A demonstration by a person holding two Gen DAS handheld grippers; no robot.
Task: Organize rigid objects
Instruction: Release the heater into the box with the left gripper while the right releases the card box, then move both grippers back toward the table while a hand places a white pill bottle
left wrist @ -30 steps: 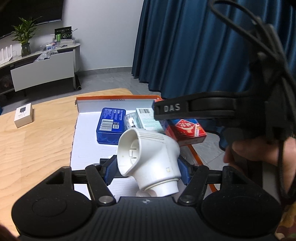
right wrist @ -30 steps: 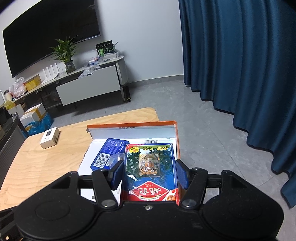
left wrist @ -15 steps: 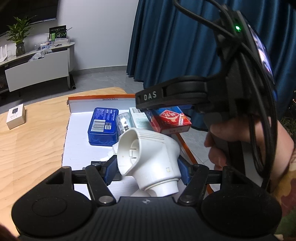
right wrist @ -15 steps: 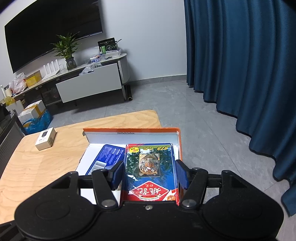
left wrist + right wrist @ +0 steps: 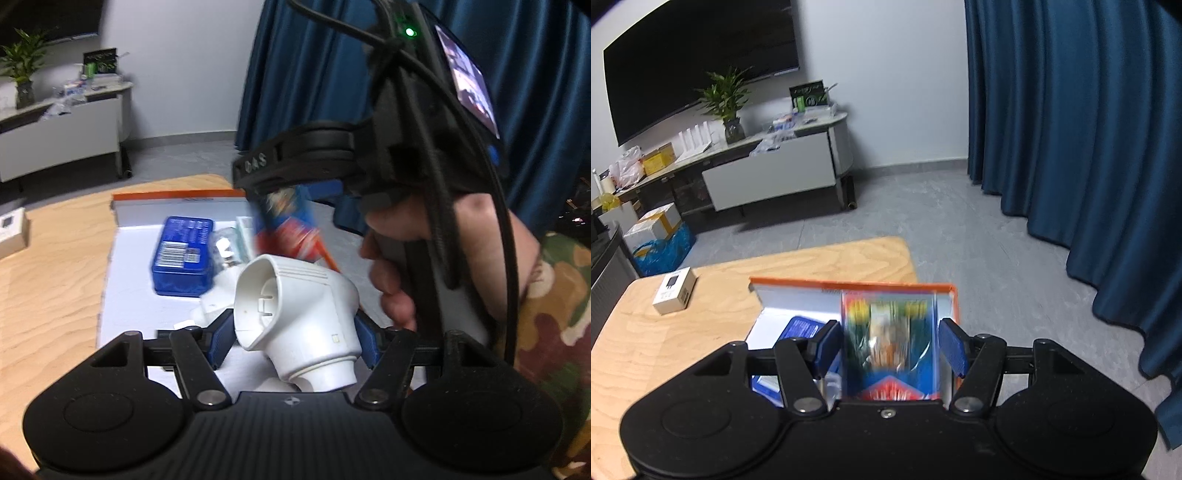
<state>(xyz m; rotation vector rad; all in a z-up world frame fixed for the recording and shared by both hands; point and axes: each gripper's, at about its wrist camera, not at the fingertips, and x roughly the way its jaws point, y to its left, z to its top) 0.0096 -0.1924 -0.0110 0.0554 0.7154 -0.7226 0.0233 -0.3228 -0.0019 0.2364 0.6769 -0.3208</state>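
1. While the left tool [image 5: 293,338] points down toward the wooden surface [image 5: 51,295], its two blue pads [image 5: 221,341] press on either side of a white plastic fitting [image 5: 299,317], so it is clamped on that piece.
2. That white plastic fitting is an elbow-shaped part with a round open mouth facing left and a short collar at its lower end; it is held up above the white floor of an orange-rimmed shallow box [image 5: 177,195].
3. Inside the orange-rimmed shallow box, seen from the left wrist, a blue tin [image 5: 183,254] with a barcode label lies flat, and a small clear-wrapped item [image 5: 223,251] sits just beside its right edge.
4. Over the right part of the box, the right tool [image 5: 888,347] carries a red and blue card pack [image 5: 890,343] between its pads; the pack fills the gap from pad to pad, so the tool is gripping it.
5. From the left wrist, the same right tool appears as a black frame held by a hand [image 5: 424,258] with a camouflage sleeve [image 5: 554,332], the blurred pack hanging tilted under it, just above and behind the white fitting.
6. On the far left of the surface, well apart from the box, lies a small white carton [image 5: 674,290].
7. Behind the surface stand a low white cabinet [image 5: 768,173] with a potted plant [image 5: 726,99] on it, and blue curtains [image 5: 1071,129] to the right.
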